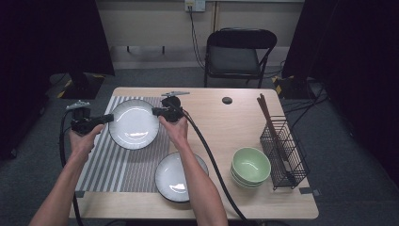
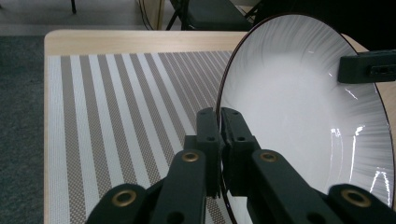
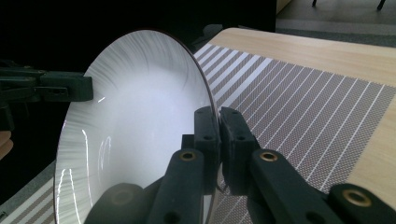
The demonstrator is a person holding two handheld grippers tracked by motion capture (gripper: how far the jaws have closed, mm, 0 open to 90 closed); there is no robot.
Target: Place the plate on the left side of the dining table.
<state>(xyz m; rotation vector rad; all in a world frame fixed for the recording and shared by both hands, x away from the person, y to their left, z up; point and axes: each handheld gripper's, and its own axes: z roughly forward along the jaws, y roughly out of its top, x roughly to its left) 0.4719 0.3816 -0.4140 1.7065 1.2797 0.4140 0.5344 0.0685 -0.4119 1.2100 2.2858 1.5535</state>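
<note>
Together, two grippers hold one white plate (image 1: 133,123) above the striped placemat (image 1: 120,165): the left gripper (image 1: 109,118) has its fingers clamped on the plate's left rim, the right gripper (image 1: 156,111) on its right rim. A second plate (image 1: 170,180) lies on the tabletop (image 1: 221,122), beside one stack of green bowls (image 1: 251,167) and one wire rack (image 1: 284,153).

Second plate (image 1: 175,179) partly under the right forearm (image 1: 200,183).

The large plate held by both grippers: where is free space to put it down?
The striped placemat below the large plate is bare, as is the wood around the black grommet. Crowded: the front right, with small plate, green bowls, wire basket.
</note>
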